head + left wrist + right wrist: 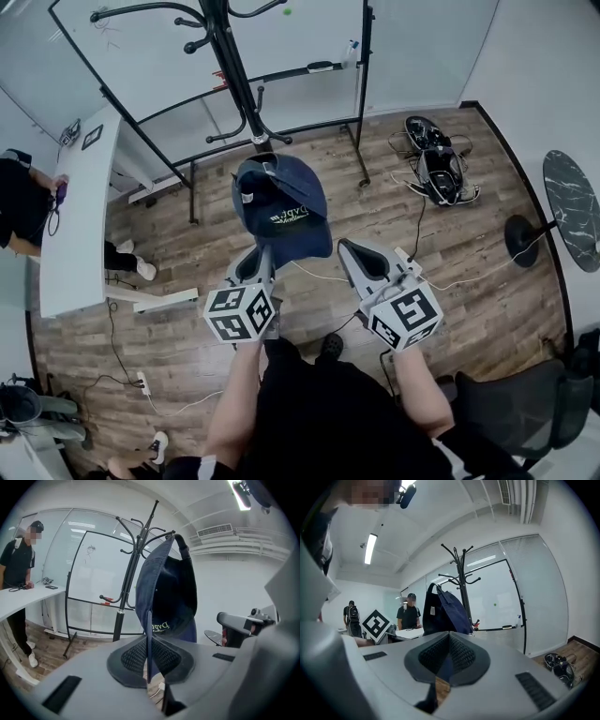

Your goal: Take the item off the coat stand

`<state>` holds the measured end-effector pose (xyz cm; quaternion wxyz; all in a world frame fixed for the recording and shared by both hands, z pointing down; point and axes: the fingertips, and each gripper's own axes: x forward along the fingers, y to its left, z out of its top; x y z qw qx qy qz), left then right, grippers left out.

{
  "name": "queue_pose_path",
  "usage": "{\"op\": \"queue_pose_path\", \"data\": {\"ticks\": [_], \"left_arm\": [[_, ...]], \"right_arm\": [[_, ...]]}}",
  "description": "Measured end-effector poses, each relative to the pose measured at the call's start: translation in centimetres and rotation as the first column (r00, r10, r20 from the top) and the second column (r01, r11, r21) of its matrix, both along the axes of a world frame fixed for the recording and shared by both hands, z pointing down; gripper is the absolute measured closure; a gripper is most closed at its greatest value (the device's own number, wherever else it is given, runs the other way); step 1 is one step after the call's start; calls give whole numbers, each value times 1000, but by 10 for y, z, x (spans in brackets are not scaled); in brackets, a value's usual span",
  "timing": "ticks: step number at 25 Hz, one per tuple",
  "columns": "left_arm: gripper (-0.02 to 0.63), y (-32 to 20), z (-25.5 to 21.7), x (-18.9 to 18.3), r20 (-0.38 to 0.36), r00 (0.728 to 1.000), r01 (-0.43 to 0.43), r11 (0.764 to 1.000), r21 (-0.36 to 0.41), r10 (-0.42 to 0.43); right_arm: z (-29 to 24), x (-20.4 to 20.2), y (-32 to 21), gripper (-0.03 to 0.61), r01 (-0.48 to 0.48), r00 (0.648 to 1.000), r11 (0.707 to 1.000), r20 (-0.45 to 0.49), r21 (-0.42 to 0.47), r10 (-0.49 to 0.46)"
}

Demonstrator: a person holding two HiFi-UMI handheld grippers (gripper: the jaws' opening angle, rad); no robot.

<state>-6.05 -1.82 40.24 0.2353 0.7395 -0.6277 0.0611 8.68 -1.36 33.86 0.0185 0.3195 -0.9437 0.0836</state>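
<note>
A navy blue cap (281, 211) hangs in front of the black coat stand (232, 70). My left gripper (265, 251) is shut on the edge of the cap's brim, which runs as a thin blue strip between the pads (133, 656). In the left gripper view the cap (168, 592) has its back strap at the tip of a hook (159, 538); I cannot tell whether it rests on the hook. My right gripper (345, 246) stands to the right of the cap, shut with nothing in it (449, 651). The cap (443, 611) shows ahead of it, left of the stand (464, 588).
A whiteboard on a black frame (281, 75) stands behind the stand. A white table (80, 216) with a person (23, 202) lies at the left. Gear and cables (436, 164) lie on the wooden floor at the right, near a black round base (520, 239) and a chair (520, 403).
</note>
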Motion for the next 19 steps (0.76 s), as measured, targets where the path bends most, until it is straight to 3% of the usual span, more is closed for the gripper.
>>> {"op": "queue_pose_path", "data": {"ticks": [11, 19], "left_arm": [[584, -6, 8, 5, 22, 1000, -2, 1000, -22, 2], [583, 24, 6, -44, 1, 1000, -18, 1000, -22, 18]], "right_arm": [[3, 9, -14, 549, 0, 1000, 1000, 15, -10, 0], [1, -41, 16, 549, -28, 1000, 1000, -6, -9, 28]]}}
